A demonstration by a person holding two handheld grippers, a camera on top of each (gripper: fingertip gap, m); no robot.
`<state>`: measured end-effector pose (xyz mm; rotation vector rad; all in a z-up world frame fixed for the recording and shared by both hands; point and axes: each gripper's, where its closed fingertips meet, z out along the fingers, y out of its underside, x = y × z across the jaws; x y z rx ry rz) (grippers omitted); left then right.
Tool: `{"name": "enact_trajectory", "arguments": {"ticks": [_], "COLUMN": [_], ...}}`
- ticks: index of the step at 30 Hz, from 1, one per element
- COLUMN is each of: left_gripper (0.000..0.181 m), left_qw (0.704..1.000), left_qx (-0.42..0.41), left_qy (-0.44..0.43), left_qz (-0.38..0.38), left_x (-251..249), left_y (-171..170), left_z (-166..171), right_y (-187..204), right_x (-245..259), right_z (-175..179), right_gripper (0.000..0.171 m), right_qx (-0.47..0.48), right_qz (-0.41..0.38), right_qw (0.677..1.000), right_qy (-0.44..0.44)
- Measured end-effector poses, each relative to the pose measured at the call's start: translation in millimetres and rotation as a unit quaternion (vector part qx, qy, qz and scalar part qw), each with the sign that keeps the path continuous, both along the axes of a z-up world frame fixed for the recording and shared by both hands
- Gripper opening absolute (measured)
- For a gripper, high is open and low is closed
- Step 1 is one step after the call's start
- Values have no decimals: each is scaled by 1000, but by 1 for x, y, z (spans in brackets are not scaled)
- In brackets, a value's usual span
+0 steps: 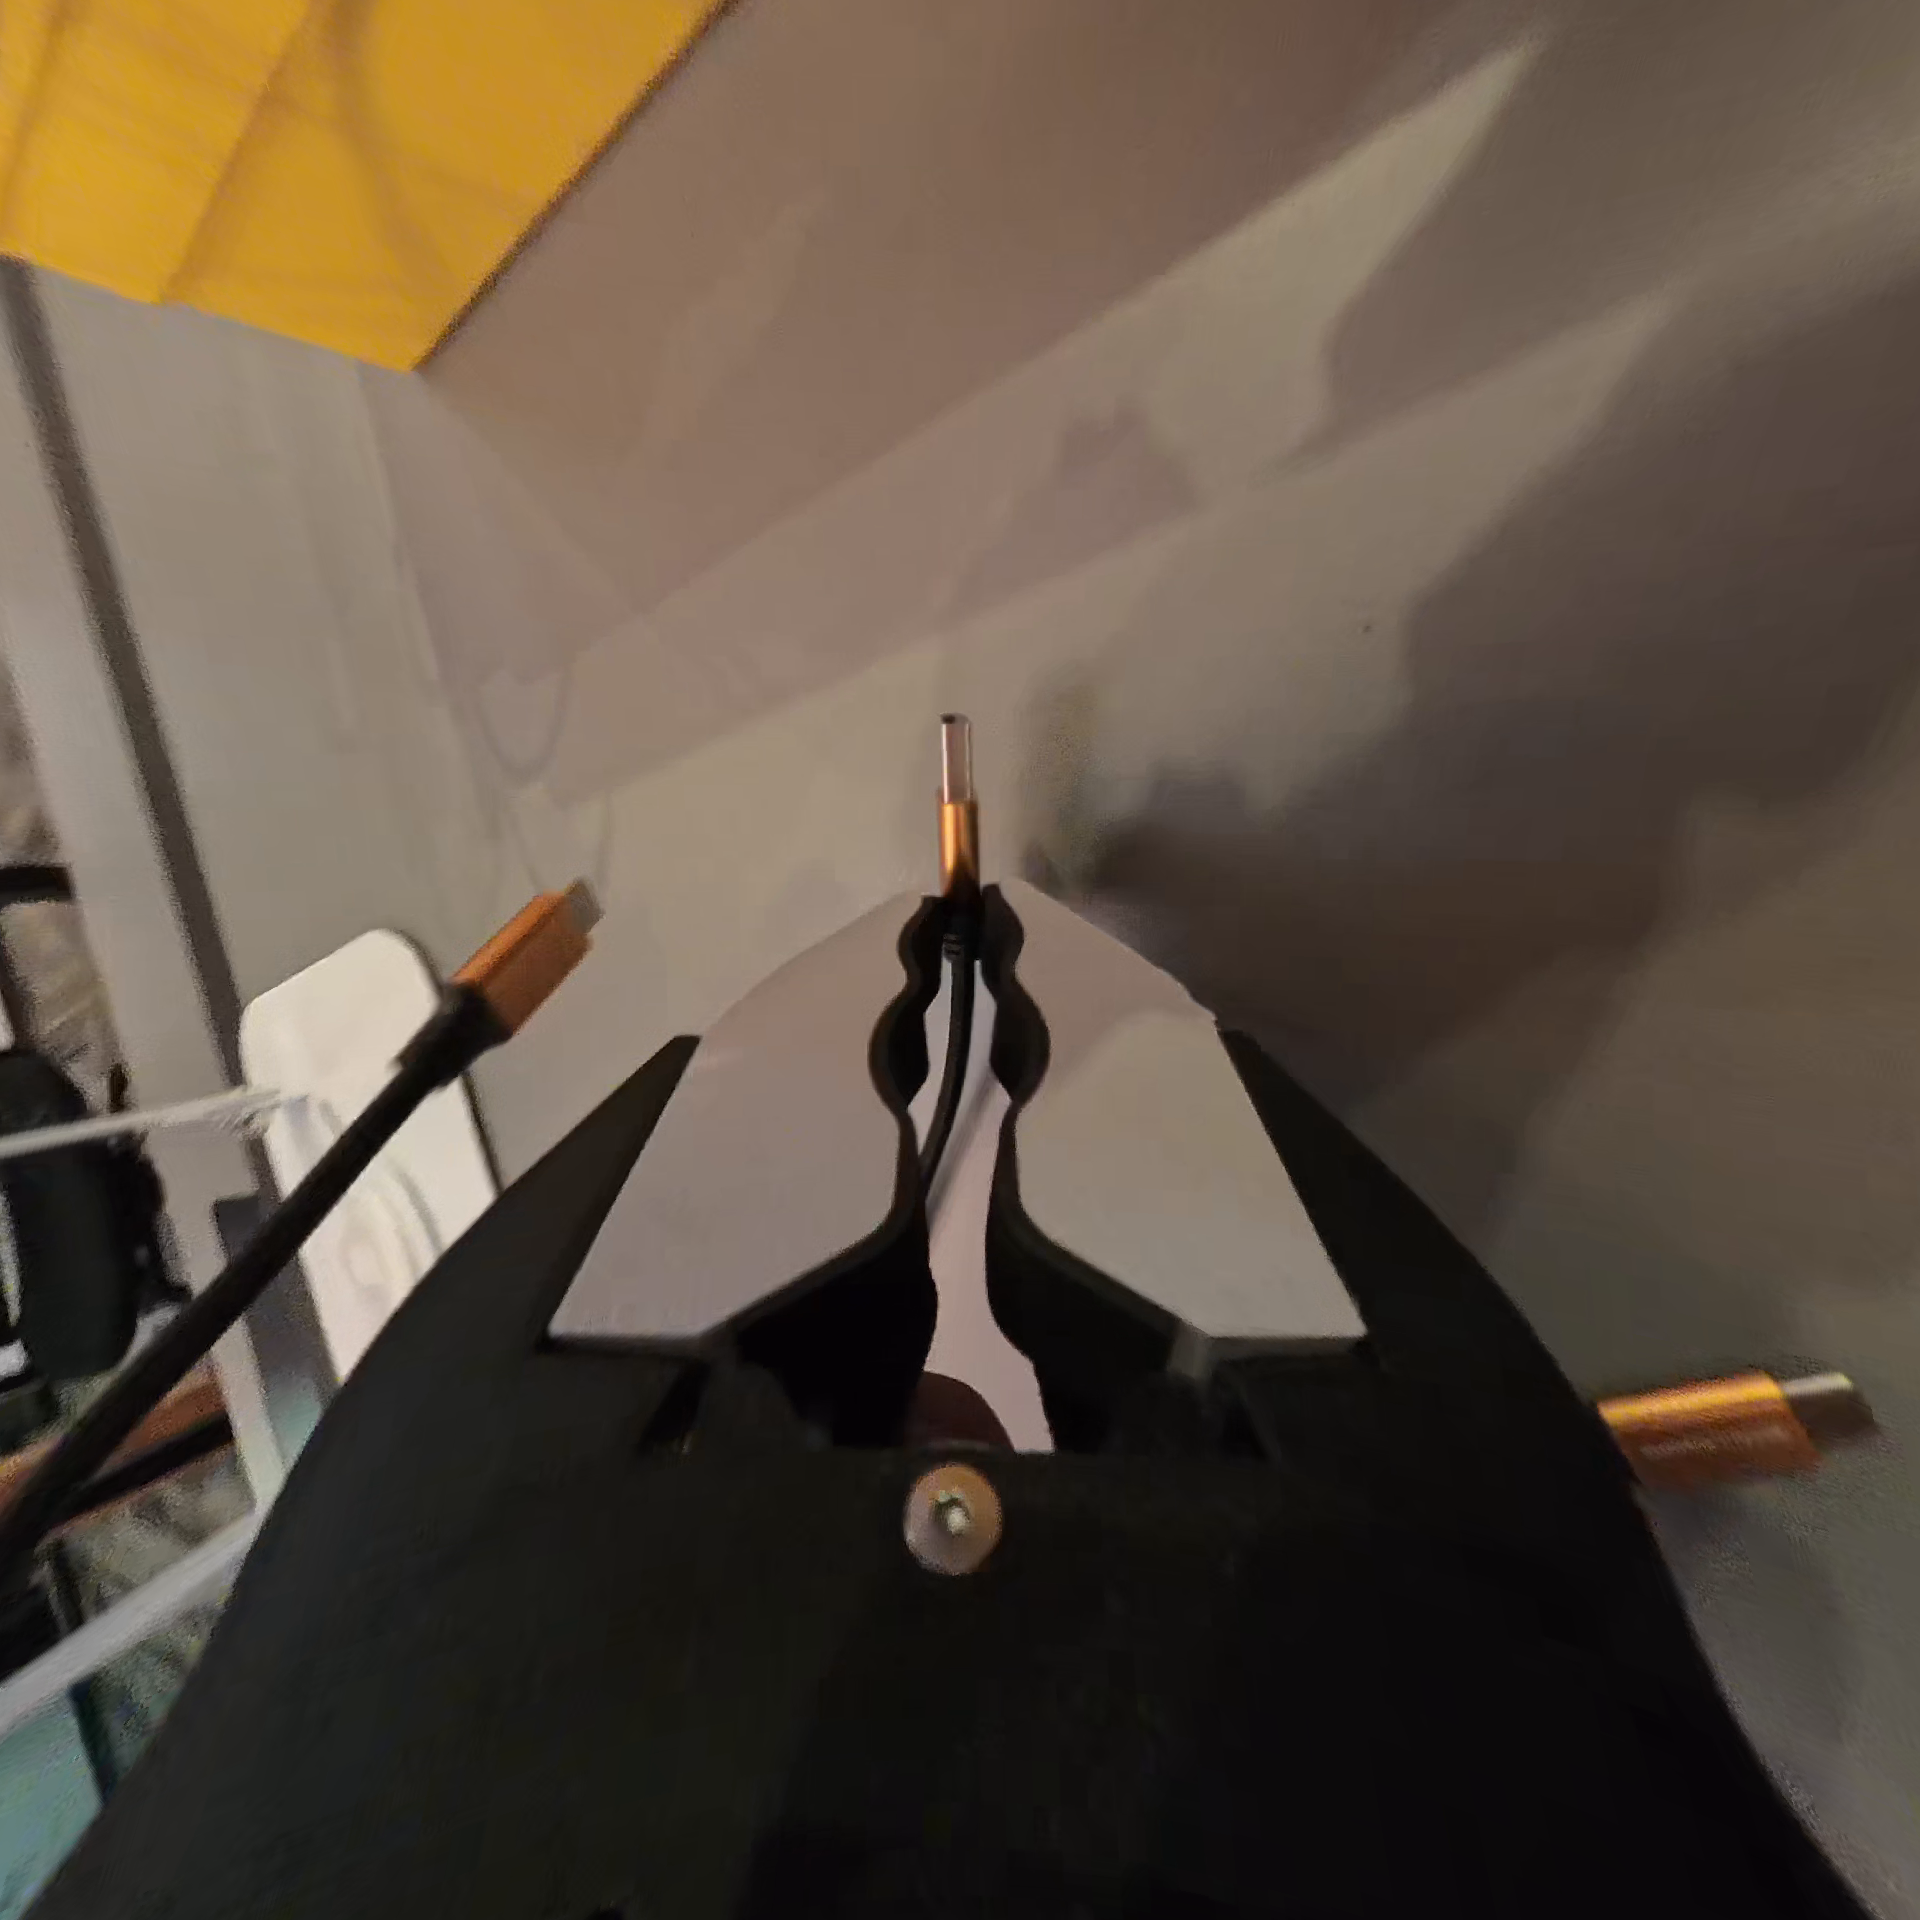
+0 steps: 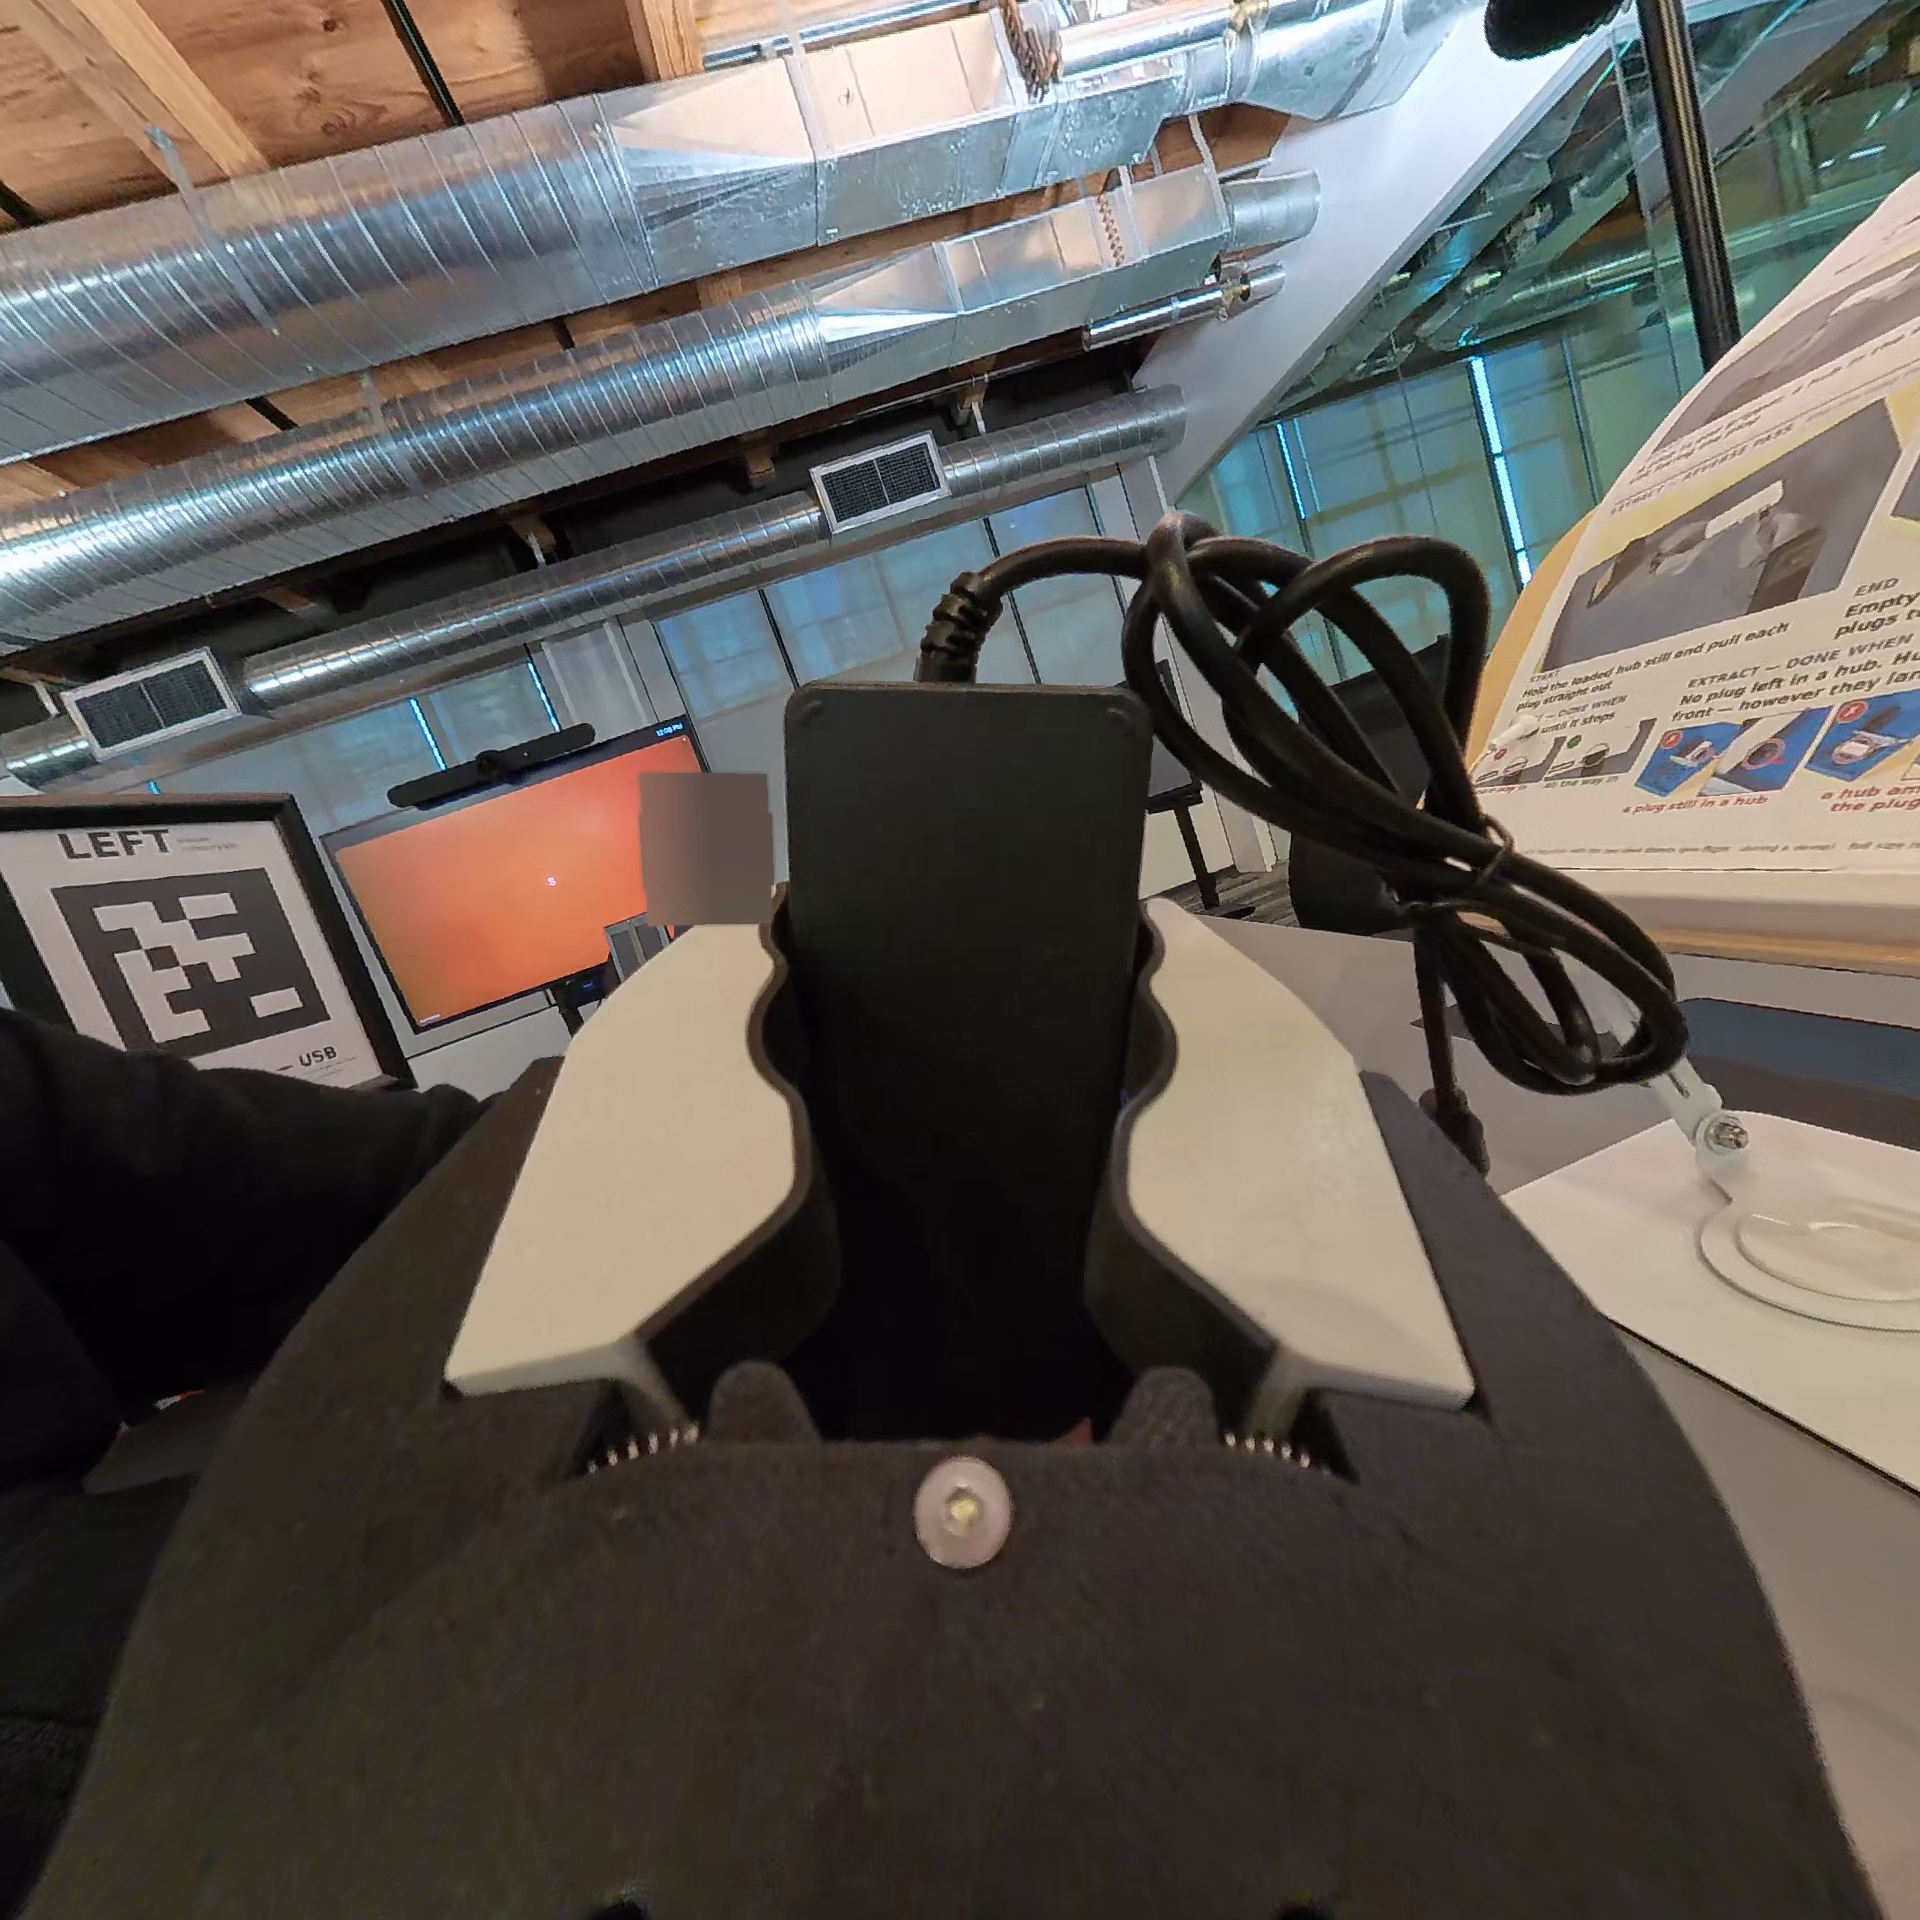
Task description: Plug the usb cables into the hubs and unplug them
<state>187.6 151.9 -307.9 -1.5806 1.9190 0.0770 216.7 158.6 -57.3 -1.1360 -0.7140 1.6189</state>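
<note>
The left wrist view looks forward along its gripper's fingers (image 1: 958, 904), very close to a grey surface (image 1: 1299, 499), blurred, with a yellow sheet (image 1: 260, 145) at upper left. The right wrist view tilts upward over its fingers (image 2: 961, 966) toward ceiling ducts (image 2: 520, 291) and an orange screen (image 2: 499, 883). Nothing visibly overlaps between them

Bare grey surface (image 1: 1351, 520) ahead of held plug (image 1: 958, 821); loose plug (image 1: 530, 951) crowding left
</note>
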Motion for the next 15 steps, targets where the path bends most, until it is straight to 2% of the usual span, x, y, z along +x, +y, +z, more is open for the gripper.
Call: {"name": "enact_trajectory", "arguments": {"ticks": [4, 10, 15], "left_gripper": [7, 7, 7], "left_qw": [995, 969, 948], "left_qx": [75, 185, 261], "left_qy": [-31, -96, -95], "left_qz": [55, 134, 156], "left_x": [-15, -31, -20], "left_y": [1, -11, -20], "left_z": [42, 128, 169], "right_y": [1, -4, -14], "right_x": [-1, -6, -17], "right_z": [-2, -3, -4], "right_gripper": [58, 58, 58], "right_qx": [-5, -19, -19], "right_qz": [6, 37, 53], "right_qw": [1000, 999, 998], "right_qy": [2, 10, 5]}}
